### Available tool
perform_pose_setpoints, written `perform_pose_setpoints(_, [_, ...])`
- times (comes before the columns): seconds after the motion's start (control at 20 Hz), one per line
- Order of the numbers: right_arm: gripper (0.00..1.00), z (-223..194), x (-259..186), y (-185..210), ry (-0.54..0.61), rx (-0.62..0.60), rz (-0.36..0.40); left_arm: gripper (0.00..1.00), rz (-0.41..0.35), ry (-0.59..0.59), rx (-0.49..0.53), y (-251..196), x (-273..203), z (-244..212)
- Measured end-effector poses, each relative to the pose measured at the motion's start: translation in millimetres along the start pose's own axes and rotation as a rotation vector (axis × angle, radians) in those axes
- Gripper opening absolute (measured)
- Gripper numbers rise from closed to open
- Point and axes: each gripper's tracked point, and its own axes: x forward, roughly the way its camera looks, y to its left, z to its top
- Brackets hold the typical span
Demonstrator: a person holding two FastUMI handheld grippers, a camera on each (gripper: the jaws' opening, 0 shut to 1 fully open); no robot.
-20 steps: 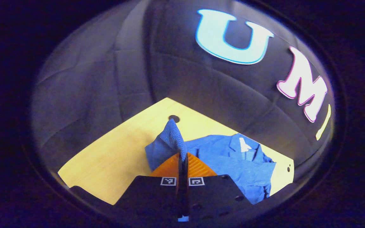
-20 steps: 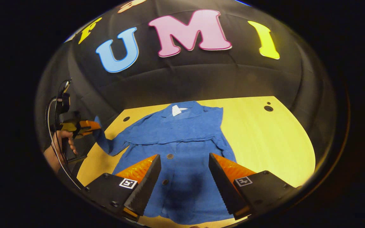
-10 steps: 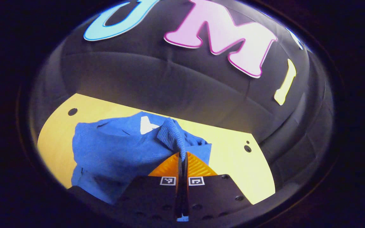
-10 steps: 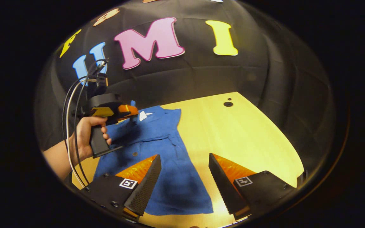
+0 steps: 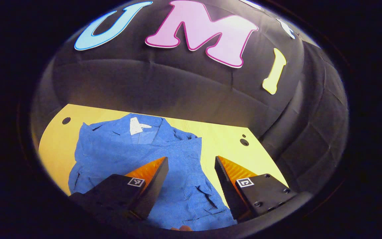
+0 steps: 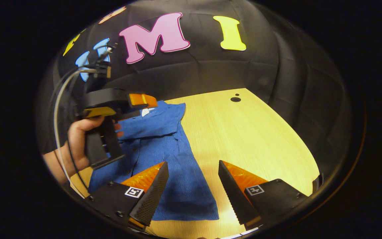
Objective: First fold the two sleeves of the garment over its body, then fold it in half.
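Light wooden tabletop (image 6: 250, 132) is lying under warm light, grain running lengthwise; round hole (image 6: 235, 99) is sitting near its far edge with a smaller hole beside it. Another hole (image 5: 66, 120) is showing at the far left corner. Black cloth wall (image 5: 177, 86) is hanging behind, creased.

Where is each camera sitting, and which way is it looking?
Left gripper view: rides on the left gripper, looking forward and down at the blue shirt on the yellow table; its own two fingers stand apart at the bottom.
Right gripper view: rides on the right gripper, looking across the table; its own fingers stand apart, and a hand holds the left gripper above the shirt.
Both views share the shirt, the table and the left gripper.
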Motion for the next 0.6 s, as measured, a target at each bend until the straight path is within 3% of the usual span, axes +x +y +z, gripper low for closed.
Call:
perform_pose_setpoints(0.3, [0.96,-40.4,9.2,-10.0,0.096,-0.087,-0.025,0.83,0.148,0.054,0.093,92.7,-138.7,-75.6])
perform_pose_setpoints(0.6, [0.96,-82.0,18.6,-22.7,0.192,-0.158,-0.068,0.83,0.351,0.256,0.037,197.8,-236.5,-192.9])
